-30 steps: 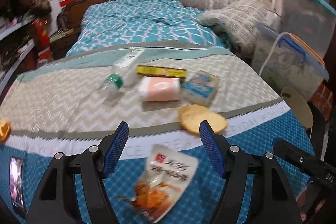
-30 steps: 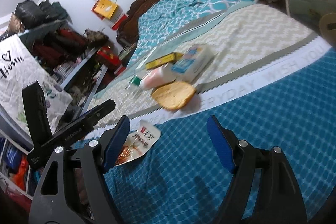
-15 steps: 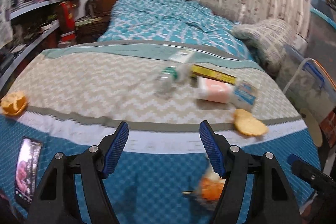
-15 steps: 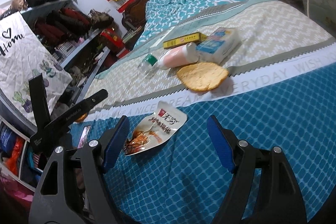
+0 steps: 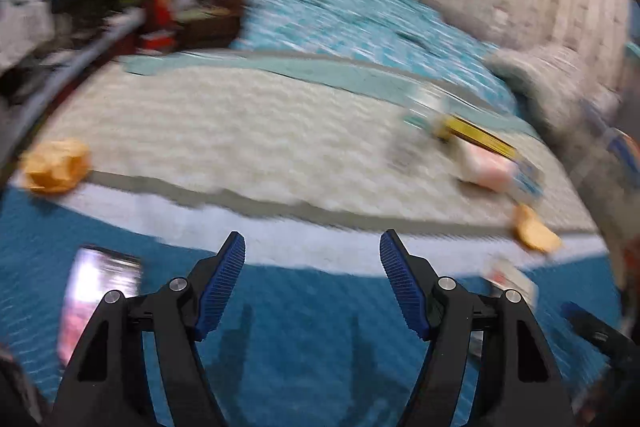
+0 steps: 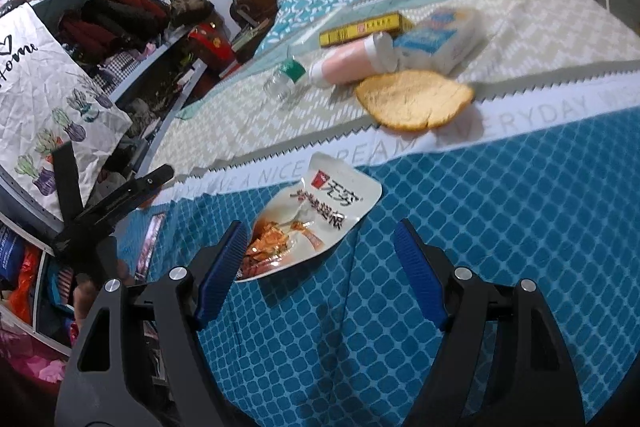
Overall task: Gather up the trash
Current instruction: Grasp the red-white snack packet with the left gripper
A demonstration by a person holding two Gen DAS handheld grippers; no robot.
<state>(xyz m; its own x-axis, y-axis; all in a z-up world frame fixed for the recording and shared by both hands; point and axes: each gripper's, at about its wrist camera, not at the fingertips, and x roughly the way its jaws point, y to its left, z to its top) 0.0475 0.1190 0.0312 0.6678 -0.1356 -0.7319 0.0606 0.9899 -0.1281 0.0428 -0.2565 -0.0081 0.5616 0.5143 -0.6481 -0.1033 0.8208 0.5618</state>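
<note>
Jaws of both grippers, left gripper and right gripper, spread wide, snack wrapper between right's.

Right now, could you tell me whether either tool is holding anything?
Nothing is held. The left tool and right tool are both open and empty; the snack wrapper lies loose on the bed.

A torn white snack pouch is laid flat on the blue quilt. Beyond it, orange peel, a pink tube, a yellow box and a clear bottle are clustered.
</note>
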